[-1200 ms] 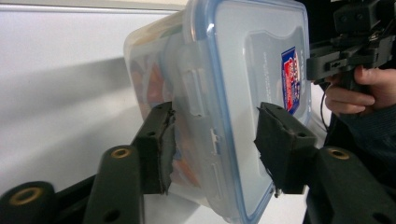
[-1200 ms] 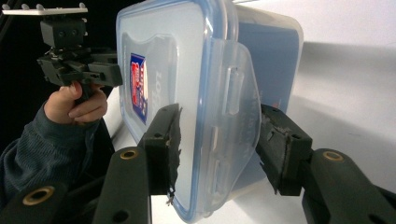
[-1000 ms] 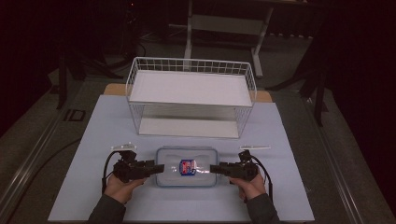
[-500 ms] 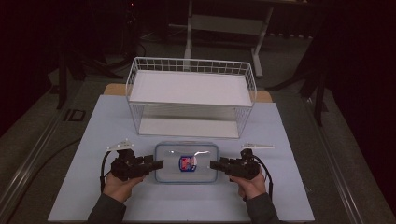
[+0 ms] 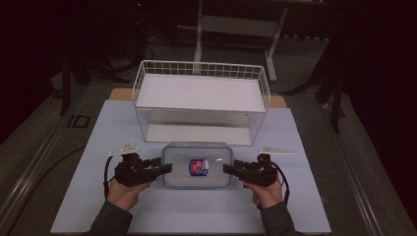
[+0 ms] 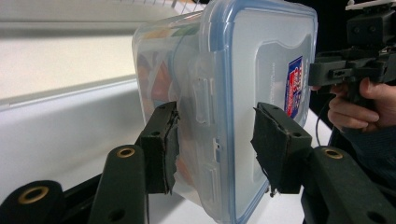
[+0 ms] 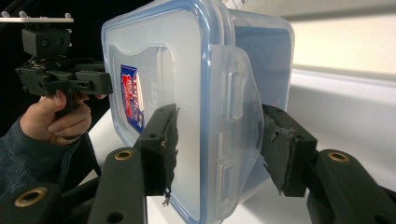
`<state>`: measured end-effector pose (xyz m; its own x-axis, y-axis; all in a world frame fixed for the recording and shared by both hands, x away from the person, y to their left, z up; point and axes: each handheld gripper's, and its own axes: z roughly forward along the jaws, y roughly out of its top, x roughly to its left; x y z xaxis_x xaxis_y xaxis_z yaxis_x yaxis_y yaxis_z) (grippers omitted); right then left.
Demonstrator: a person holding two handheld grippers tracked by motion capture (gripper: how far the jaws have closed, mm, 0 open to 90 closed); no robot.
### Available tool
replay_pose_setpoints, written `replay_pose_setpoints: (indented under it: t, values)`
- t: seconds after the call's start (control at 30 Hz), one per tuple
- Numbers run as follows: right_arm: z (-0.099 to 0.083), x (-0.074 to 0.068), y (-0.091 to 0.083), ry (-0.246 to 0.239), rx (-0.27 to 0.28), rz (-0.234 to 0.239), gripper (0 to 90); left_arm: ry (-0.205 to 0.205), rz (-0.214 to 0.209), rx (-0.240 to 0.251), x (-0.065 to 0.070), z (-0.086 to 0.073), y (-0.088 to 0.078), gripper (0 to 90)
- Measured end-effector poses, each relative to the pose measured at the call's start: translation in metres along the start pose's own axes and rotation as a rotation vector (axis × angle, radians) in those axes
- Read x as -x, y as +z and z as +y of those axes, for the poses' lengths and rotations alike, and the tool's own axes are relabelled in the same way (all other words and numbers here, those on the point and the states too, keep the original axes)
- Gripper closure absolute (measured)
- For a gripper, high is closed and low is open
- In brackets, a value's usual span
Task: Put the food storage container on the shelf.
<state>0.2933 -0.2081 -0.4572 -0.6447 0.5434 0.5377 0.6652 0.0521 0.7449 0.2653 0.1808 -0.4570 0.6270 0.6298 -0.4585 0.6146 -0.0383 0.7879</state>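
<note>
Container count: one clear plastic container (image 5: 197,165) with blue-rimmed lid, positioned on the pale table mat (image 5: 314,196) just in front of the wire rack, between the two grippers.

Largest to smallest:

1. Table mat: one, pale blue-white, covering the work surface.
2. Wire rack (image 5: 201,101): one, white, two shelves, standing behind the container and near it.
3. Container: one; one red-and-blue label (image 5: 198,166) on the lid. Coloured contents visible through the side wall in the left gripper view (image 6: 224,112); not identifiable. Side latch flaps seen at both ends (image 7: 205,116).
4. Grippers: two, each held in one hand.
   - Left gripper (image 5: 164,168): at the container's left end; jaws pinching that end, one pad (image 6: 164,147) on the base side, the other on the lid side.
   - Right gripper (image 5: 230,168): at the container's right end; jaws pinching that end across lid and base, pad (image 7: 161,147) against the lid.
</note>
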Motion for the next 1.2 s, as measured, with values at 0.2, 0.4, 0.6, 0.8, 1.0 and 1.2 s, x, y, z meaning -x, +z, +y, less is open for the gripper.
replay_pose_setpoints:
  t: [0.2,0.4,0.6,0.8,1.0,1.2]
  values:
    - [0.012,-0.007,-0.005,-0.028,0.024,-0.007,48.4,0.016,0.002,0.03,0.005,0.014,-0.005,51.2]
    - [0.028,-0.012,-0.012,-0.051,0.064,-0.005,48.4,0.054,0.004,0.059,0.012,0.034,-0.009,51.2]
    - [0.046,-0.018,-0.016,-0.077,0.093,-0.003,48.4,0.084,0.007,0.085,0.015,0.055,-0.014,51.2]
    - [0.075,-0.03,-0.019,-0.124,0.122,-0.009,48.4,0.106,0.002,0.125,0.016,0.083,-0.024,51.3]
    - [0.093,-0.035,-0.02,-0.148,0.142,-0.011,48.5,0.12,-0.007,0.158,0.014,0.103,-0.028,51.3]
    - [0.116,-0.039,-0.022,-0.168,0.158,-0.023,48.4,0.115,-0.022,0.182,0.011,0.12,-0.028,51.4]
